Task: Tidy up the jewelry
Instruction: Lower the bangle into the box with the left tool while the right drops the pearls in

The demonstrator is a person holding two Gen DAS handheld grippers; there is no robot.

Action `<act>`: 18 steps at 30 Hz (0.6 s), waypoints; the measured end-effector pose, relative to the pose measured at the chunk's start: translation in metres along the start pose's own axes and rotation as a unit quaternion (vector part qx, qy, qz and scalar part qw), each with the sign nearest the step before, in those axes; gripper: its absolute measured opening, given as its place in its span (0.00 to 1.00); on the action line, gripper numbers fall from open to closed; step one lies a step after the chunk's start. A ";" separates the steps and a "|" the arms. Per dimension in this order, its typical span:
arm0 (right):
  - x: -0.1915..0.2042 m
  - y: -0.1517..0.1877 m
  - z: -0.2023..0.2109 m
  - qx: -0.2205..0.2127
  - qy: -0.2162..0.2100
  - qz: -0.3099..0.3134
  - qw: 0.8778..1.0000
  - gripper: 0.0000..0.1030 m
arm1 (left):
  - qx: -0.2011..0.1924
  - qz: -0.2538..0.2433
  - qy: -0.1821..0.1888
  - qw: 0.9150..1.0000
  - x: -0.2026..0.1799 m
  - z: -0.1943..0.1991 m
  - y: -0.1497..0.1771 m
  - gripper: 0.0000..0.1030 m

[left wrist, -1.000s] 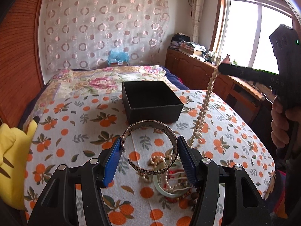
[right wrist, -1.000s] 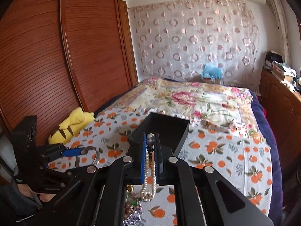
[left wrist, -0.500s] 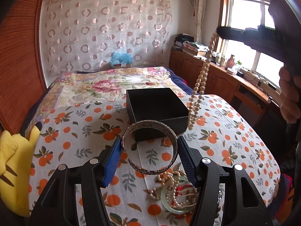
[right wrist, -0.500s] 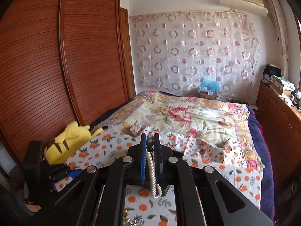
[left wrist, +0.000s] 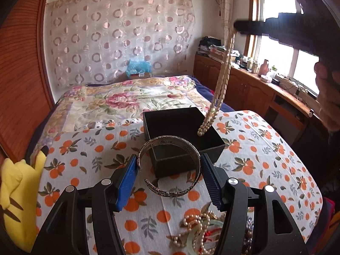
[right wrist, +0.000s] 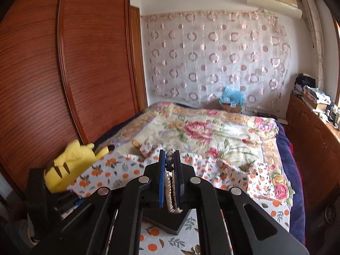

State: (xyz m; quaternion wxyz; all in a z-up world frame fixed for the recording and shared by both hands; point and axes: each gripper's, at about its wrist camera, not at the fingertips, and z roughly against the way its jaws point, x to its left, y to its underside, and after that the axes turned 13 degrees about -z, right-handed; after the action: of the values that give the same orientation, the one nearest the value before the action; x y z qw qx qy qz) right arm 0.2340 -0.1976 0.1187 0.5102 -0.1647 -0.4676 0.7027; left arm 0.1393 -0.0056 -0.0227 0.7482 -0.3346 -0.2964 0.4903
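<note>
1. Since a second ago both grippers have risen; the necklace [left wrist: 221, 80], dragging on the cloth [left wrist: 85, 148] then, now dangles over the box [left wrist: 182, 136].
2. Left gripper [left wrist: 170, 170] pinches the bangle [left wrist: 170, 167] just short of the box.
3. Right gripper [right wrist: 170, 182] is clamped on the necklace.
4. Box looks empty, so nothing's stored yet; the pile [left wrist: 199, 233] still waits bottom right.

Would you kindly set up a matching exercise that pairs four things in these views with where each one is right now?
Things:
1. pearl necklace
2. silver cuff bracelet
3. black box
4. yellow plush toy

Places:
A. lying at the bed's left edge
B. clamped between the left tongs
C. dangling from the right tongs
D. open on the orange-print cloth

Pairs: 1-C, 2-B, 3-D, 4-A
</note>
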 end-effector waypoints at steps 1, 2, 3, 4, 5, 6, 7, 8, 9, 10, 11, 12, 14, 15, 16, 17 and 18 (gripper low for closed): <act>-0.003 0.005 -0.008 0.011 0.005 0.001 1.000 0.08 | 0.000 0.000 0.000 1.000 0.000 -0.002 -0.002 0.55; -0.006 0.010 -0.015 0.022 0.007 -0.002 1.000 0.09 | 0.001 0.000 0.000 1.000 -0.001 -0.005 -0.004 0.55; -0.011 0.016 -0.023 0.036 0.008 -0.007 0.999 0.09 | 0.002 0.000 -0.001 1.000 -0.001 -0.007 -0.006 0.55; -0.014 0.023 -0.031 0.048 0.008 -0.012 0.999 0.09 | 0.003 0.000 -0.001 1.000 -0.001 -0.010 -0.007 0.55; -0.017 0.029 -0.038 0.057 0.007 -0.014 0.998 0.09 | 0.005 -0.001 -0.001 1.000 -0.002 -0.013 -0.009 0.55; -0.019 0.034 -0.043 0.064 0.007 -0.018 0.998 0.09 | 0.006 -0.003 -0.002 1.000 -0.003 -0.016 -0.011 0.55; -0.023 0.041 -0.051 0.075 0.006 -0.024 0.997 0.09 | 0.008 -0.004 -0.003 1.000 -0.003 -0.019 -0.013 0.55; -0.025 0.046 -0.056 0.081 0.004 -0.029 0.996 0.09 | 0.010 -0.005 -0.004 1.000 -0.003 -0.023 -0.014 0.55; -0.028 0.051 -0.060 0.086 0.002 -0.034 0.996 0.09 | 0.012 -0.005 -0.004 1.000 -0.004 -0.026 -0.015 0.55; -0.028 0.055 -0.063 0.089 0.003 -0.036 0.995 0.12 | 0.015 -0.005 -0.004 1.000 -0.004 -0.030 -0.017 0.55; -0.029 0.058 -0.065 0.091 0.006 -0.037 0.995 0.13 | 0.017 -0.004 -0.004 1.000 -0.004 -0.033 -0.018 0.55; -0.031 0.061 -0.065 0.091 0.007 -0.038 0.995 0.17 | 0.020 -0.005 -0.005 1.000 -0.004 -0.038 -0.019 0.55; -0.036 0.065 -0.063 0.089 0.009 -0.037 0.995 0.19 | 0.025 -0.008 -0.007 1.000 -0.005 -0.045 -0.022 0.55; -0.038 0.067 -0.060 0.087 0.010 -0.037 0.995 0.19 | 0.028 -0.010 -0.009 1.000 -0.006 -0.050 -0.024 0.55; -0.041 0.070 -0.057 0.085 0.012 -0.037 0.996 0.19 | 0.030 -0.012 -0.010 0.999 -0.007 -0.054 -0.025 0.55; -0.045 0.072 -0.053 0.084 0.013 -0.037 0.996 0.20 | 0.033 -0.014 -0.012 0.999 -0.008 -0.058 -0.027 0.55; -0.048 0.076 -0.050 0.083 0.015 -0.036 0.996 0.23 | 0.035 -0.015 -0.014 0.999 -0.008 -0.063 -0.029 0.55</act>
State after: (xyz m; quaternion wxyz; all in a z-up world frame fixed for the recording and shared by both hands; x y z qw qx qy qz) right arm 0.2467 -0.2179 0.0188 0.5542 -0.1155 -0.4052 0.7179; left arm 0.2004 -0.0351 -0.0384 0.7626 -0.2965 -0.2944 0.4938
